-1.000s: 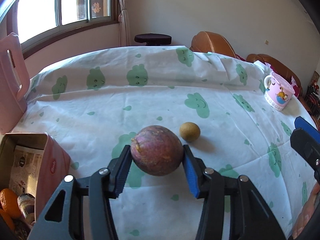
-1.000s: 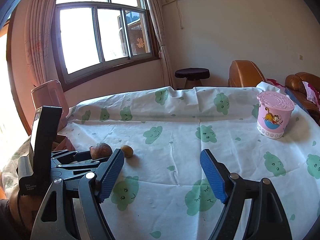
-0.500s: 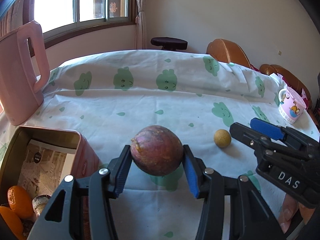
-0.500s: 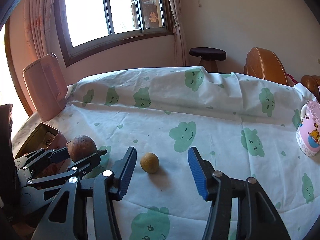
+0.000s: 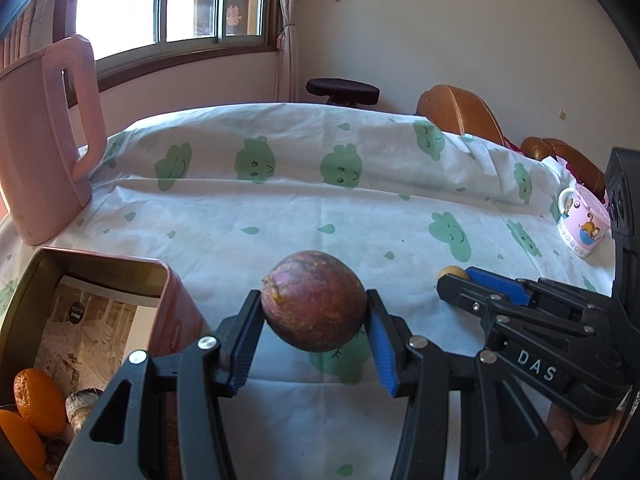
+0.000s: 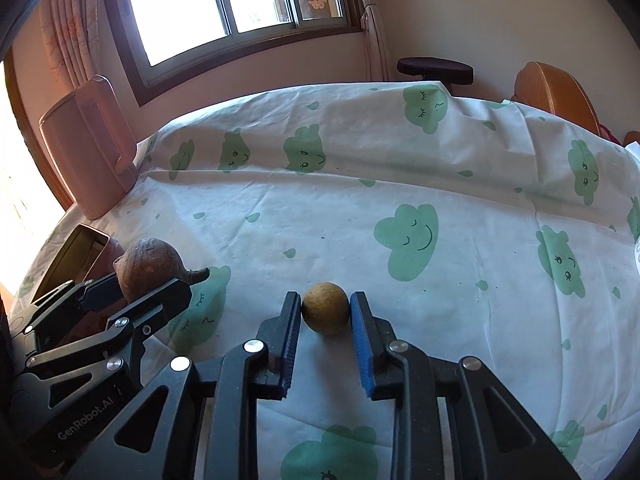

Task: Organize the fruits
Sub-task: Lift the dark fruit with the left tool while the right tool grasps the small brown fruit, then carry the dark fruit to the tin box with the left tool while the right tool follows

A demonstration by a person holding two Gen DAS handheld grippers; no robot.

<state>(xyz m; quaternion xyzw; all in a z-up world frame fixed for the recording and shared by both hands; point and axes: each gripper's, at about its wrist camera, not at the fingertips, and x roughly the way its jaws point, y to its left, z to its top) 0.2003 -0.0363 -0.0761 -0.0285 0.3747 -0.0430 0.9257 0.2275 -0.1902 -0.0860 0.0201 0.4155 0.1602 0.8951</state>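
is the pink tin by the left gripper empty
No, the pink tin already holds orange fruits and a printed paper liner, seen in its open top in the left wrist view.

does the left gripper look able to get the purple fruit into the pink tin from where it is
Probably yes. The left gripper is shut on the purple fruit, held clear of the tablecloth, and the pink tin lies open just to its left with bare space inside. The right gripper is on the other side.

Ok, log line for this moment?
left tongs: shut on passion fruit | right tongs: just closed on small yellow fruit | tin: open
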